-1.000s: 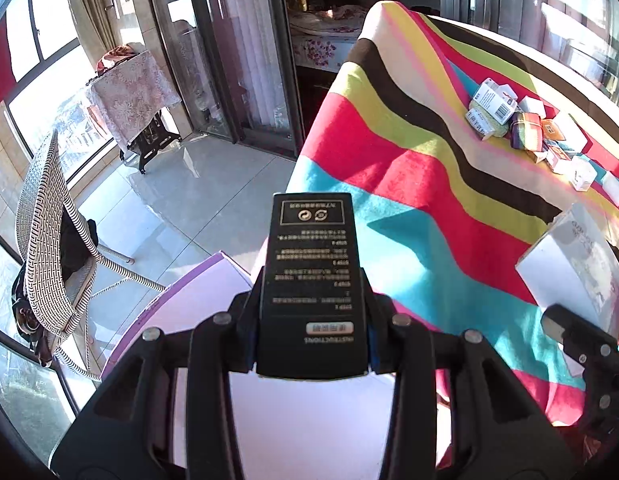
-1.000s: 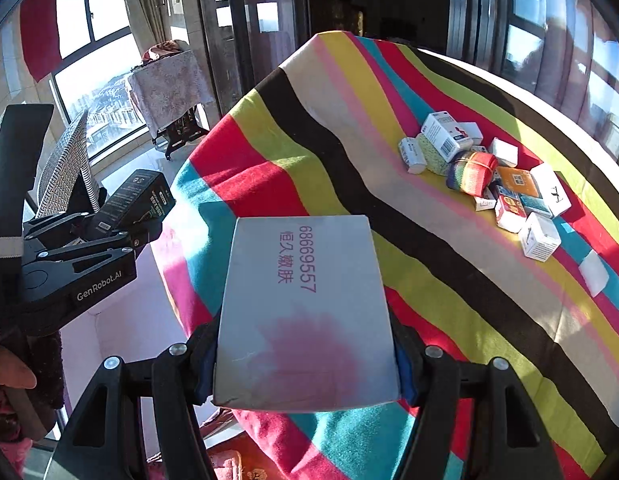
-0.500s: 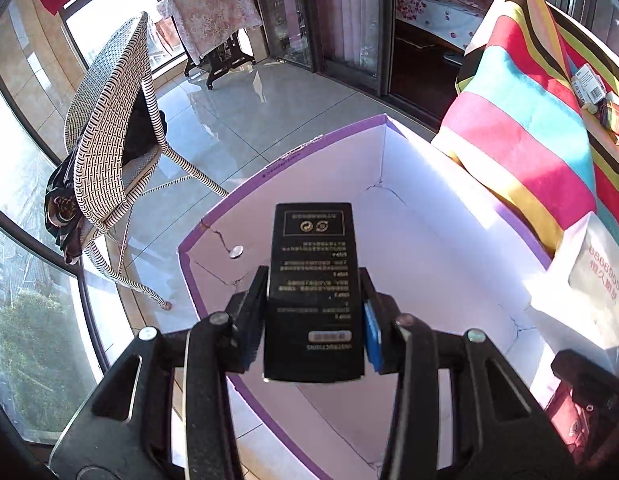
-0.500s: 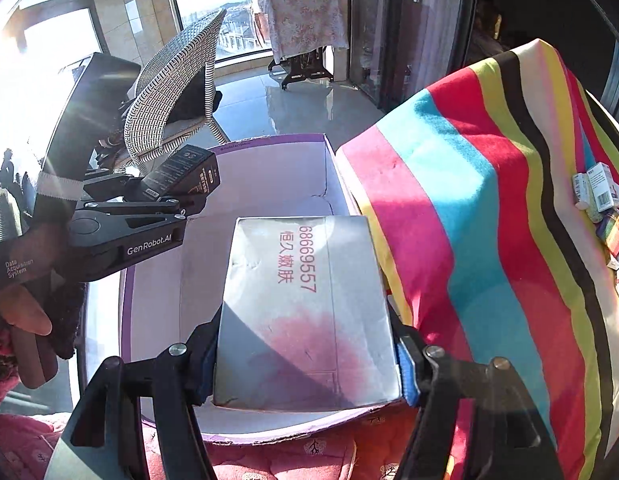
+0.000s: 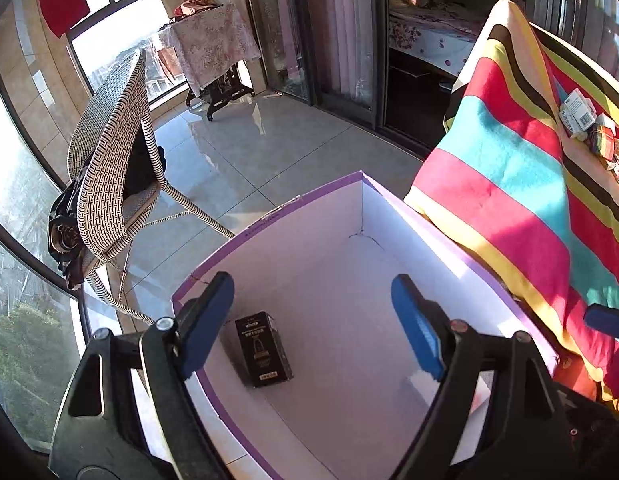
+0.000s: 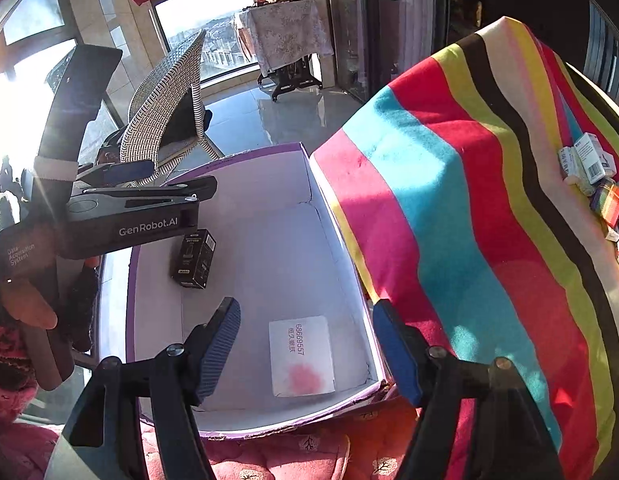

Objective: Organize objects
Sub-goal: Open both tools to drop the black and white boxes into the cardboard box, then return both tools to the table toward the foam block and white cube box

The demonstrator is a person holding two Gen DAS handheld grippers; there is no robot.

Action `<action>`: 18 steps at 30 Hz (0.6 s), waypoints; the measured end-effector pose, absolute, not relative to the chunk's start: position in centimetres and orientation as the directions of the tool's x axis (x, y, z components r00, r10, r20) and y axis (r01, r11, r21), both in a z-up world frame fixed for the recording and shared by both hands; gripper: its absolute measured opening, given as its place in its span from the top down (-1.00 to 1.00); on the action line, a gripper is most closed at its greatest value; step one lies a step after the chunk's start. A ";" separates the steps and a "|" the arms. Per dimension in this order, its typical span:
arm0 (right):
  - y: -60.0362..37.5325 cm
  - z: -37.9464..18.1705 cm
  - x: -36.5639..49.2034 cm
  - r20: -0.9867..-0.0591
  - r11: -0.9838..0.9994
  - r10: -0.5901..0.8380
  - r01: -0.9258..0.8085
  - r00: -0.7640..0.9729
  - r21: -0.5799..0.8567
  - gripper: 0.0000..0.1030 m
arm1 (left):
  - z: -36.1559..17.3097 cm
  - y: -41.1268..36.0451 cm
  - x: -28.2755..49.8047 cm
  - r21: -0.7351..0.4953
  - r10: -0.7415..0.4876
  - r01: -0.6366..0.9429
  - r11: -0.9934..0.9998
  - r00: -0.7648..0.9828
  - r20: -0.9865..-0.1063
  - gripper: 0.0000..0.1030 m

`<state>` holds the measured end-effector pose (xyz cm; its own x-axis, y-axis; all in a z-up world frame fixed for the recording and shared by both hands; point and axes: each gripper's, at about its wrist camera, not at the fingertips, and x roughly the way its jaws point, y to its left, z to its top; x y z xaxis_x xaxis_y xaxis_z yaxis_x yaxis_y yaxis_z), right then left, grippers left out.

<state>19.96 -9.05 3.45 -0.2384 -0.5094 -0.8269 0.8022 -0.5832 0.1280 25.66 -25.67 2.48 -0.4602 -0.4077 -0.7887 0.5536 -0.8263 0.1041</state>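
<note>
I see my right gripper (image 6: 307,338) spread wide and empty above a purple-rimmed box (image 6: 341,240). A white packet (image 6: 301,356) and a black carton (image 6: 194,258) lie inside, well apart. A striped cloth (image 6: 469,220) hangs alongside.

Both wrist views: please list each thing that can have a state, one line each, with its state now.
Left hand-held gripper: open, holding nothing.
Right hand-held gripper: open, holding nothing.
Purple box: open on top, two items inside.
Black carton: lying on the box floor, free of the left gripper.
White packet: lying flat on the box floor.
Small boxes: piled on the striped cloth.
</note>
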 end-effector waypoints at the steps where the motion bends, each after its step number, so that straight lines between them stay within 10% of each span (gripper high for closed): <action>1: -8.4 3.6 19.6 -0.826 -0.595 -0.508 0.793 -0.245 0.131 -0.36 | 2.7 -25.1 25.1 0.103 -0.401 0.541 -0.835 -0.470 -0.786 -0.64; 18: 14.5 3.7 10.7 -0.822 -0.948 -0.298 0.247 -0.485 0.198 -0.42 | 6.8 -1.6 13.5 0.128 -0.075 -0.030 -0.991 -0.671 -0.737 -0.80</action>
